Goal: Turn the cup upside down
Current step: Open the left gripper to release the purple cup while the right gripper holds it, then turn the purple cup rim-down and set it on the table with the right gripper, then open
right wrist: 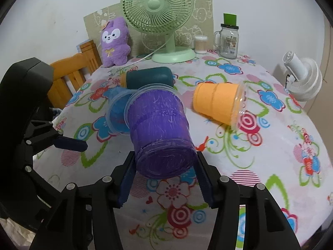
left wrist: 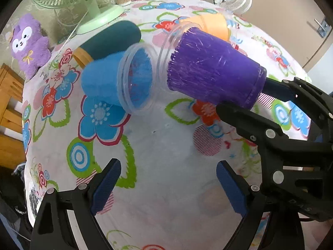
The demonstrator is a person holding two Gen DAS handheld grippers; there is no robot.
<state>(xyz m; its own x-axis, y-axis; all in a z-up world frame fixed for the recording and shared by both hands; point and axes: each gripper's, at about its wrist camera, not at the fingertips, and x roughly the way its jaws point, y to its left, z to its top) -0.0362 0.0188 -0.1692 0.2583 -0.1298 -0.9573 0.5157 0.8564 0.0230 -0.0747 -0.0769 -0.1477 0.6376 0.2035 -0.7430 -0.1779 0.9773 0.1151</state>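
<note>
My right gripper (right wrist: pixel 164 179) is shut on the base of a purple cup (right wrist: pixel 160 129) and holds it tilted above the table, its clear rim pointing away and down. In the left wrist view the purple cup (left wrist: pixel 210 68) hangs in the right gripper (left wrist: pixel 252 95). A blue cup (left wrist: pixel 116 81) lies on its side, mouth toward the purple cup. A dark teal cup (left wrist: pixel 112 39) and an orange cup (right wrist: pixel 218 102) also lie on their sides. My left gripper (left wrist: pixel 168 185) is open and empty, low over the flowered tablecloth (left wrist: pixel 166 145).
A green desk fan (right wrist: pixel 160 16), a purple plush toy (right wrist: pixel 114 41), a glass jar mug (right wrist: pixel 228 39) and a cotton swab box (right wrist: pixel 200 44) stand along the far edge. A white small fan (right wrist: pixel 301 77) is at the right edge. A wooden chair (right wrist: pixel 70 73) stands at the left.
</note>
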